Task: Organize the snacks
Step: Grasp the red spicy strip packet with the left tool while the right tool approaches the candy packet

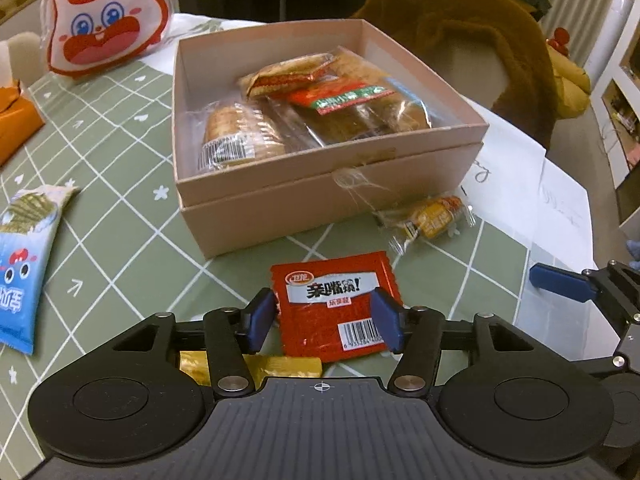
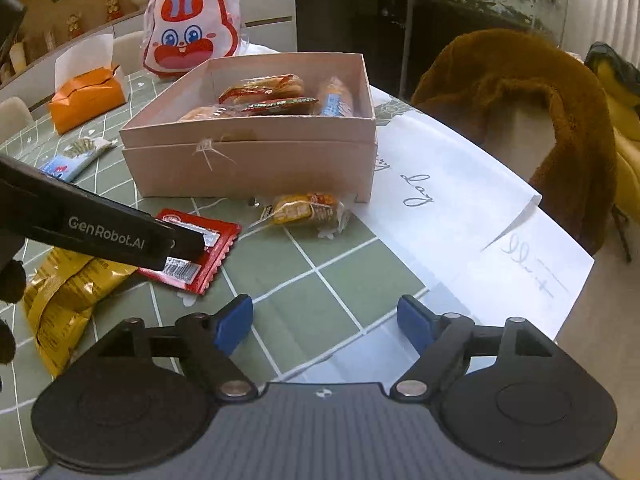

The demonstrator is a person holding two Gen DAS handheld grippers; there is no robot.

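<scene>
while left view hides it | yellow bag (image 2: pixel 68 300) shows right

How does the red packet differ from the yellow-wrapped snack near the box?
The red packet is flat and opaque; the yellow-wrapped snack is lumpy in clear film. The red packet lies between the open left gripper's fingers; the yellow-wrapped snack sits by the box. Both lie outside the box.

A rabbit-face bag (image 2: pixel 192 38), orange tissue box (image 2: pixel 86 98) and brown coat (image 2: pixel 520 92) surround the tablecloth (image 2: pixel 320 252).
</scene>
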